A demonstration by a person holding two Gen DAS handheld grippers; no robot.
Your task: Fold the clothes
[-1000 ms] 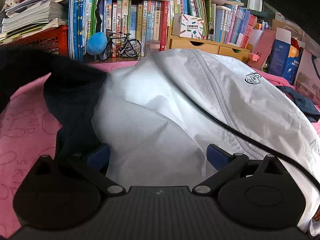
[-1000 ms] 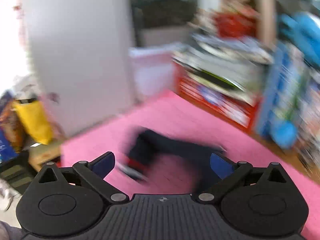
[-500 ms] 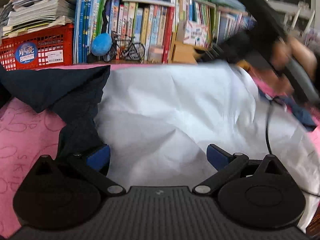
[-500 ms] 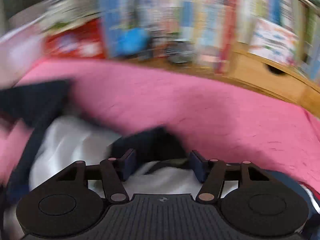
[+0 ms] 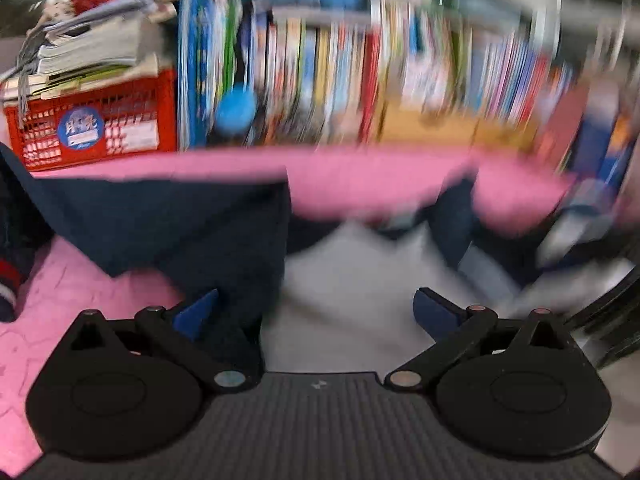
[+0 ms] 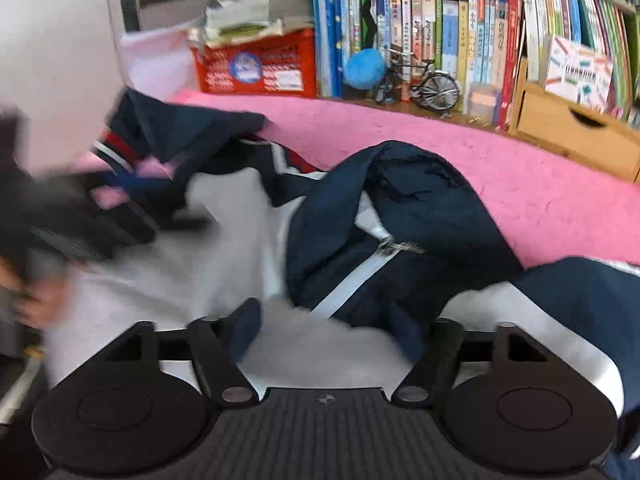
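Right claw (image 6: 326,330): jaws apart and just been opening, white and navy cloth of the jacket (image 6: 400,216) between them, nothing pinched. Left claw (image 5: 316,312): jaws wide, over the same jacket, gripping nothing. Jacket lies crumpled on the pink mat (image 6: 500,168). Behind: red crate (image 6: 260,66), row of books (image 6: 460,32).
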